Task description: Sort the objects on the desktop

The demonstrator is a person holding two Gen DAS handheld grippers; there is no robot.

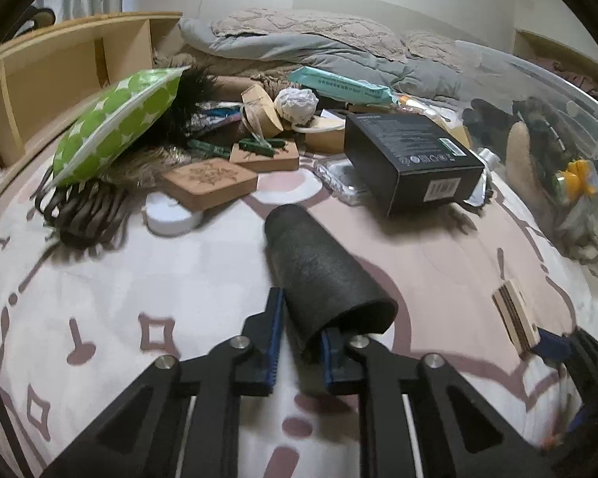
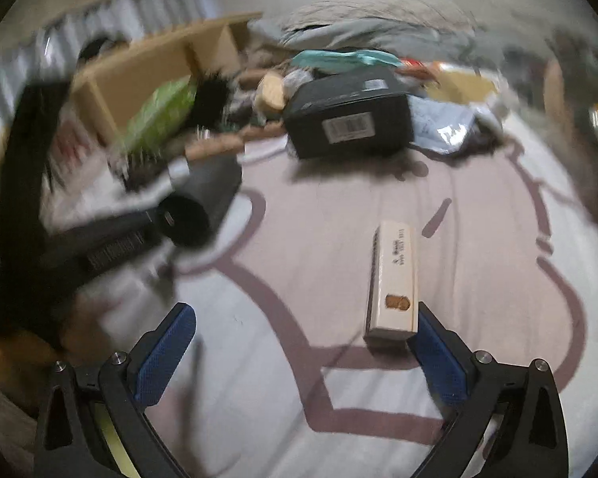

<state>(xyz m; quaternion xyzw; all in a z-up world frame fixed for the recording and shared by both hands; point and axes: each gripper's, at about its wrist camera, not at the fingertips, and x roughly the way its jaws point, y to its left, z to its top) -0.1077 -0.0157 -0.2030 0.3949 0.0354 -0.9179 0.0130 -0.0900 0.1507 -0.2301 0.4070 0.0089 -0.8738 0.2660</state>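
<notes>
1. Sorting looks only just begun — most of the things lie in one messy pile on the bed (image 1: 187, 279), up near the grey blanket (image 1: 299, 49).
2. The left tool (image 1: 299, 342) is closed tight on a dark grey foam tube (image 1: 319, 263). The tube sticks out forward from between its blue pads, above the pink and white bed cover.
3. The right tool (image 2: 303, 354) is wide open and holds nothing. A small wooden block (image 2: 392, 283) lies on the bed between its fingers, right up against the right-hand pad — I cannot tell if the pad touches it.
4. The big black box (image 1: 410, 159) sits in the middle of the pile, with nothing gripping it.
5. Left of the box are two flat cork blocks (image 1: 209, 181), a green dotted cushion (image 1: 119, 123), a white round thing (image 1: 171, 219) and something dark and feathery.
6. A clear plastic bin (image 1: 546, 119) stands at the right side. It has a few things in it already, one of them yellow, so maybe some sorting is done.
7. Left to do, I think: put the foam tube in its place, deal with the wooden block, then clear the whole pile piece by piece.
</notes>
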